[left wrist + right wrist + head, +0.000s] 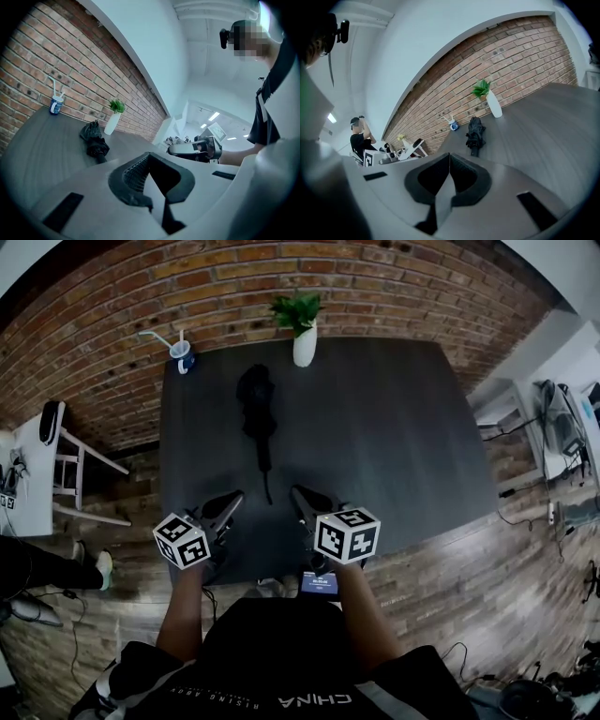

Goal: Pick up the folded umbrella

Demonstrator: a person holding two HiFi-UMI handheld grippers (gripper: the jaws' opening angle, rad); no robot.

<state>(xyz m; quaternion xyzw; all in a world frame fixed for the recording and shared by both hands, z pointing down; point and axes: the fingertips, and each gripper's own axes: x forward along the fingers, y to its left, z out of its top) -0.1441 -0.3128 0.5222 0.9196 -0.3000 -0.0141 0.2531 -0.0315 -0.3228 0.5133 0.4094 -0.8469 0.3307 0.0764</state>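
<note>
Dark grey desk (403,427) stands lengthwise against a brick wall (309,277). Over its near edge the left tool (232,497) and the right tool (298,491) hover side by side, a little apart. Each has its jaws pressed together with nothing between them. Well beyond them, left of centre in the far half, the black folded umbrella (257,407) lies flat, its thin end pointing toward the near edge, touched by neither tool. Along the far edge stand a cup (184,354) with a straw, toward the left corner, and a white vase (305,345) holding a green plant (296,310) near the middle.
</note>
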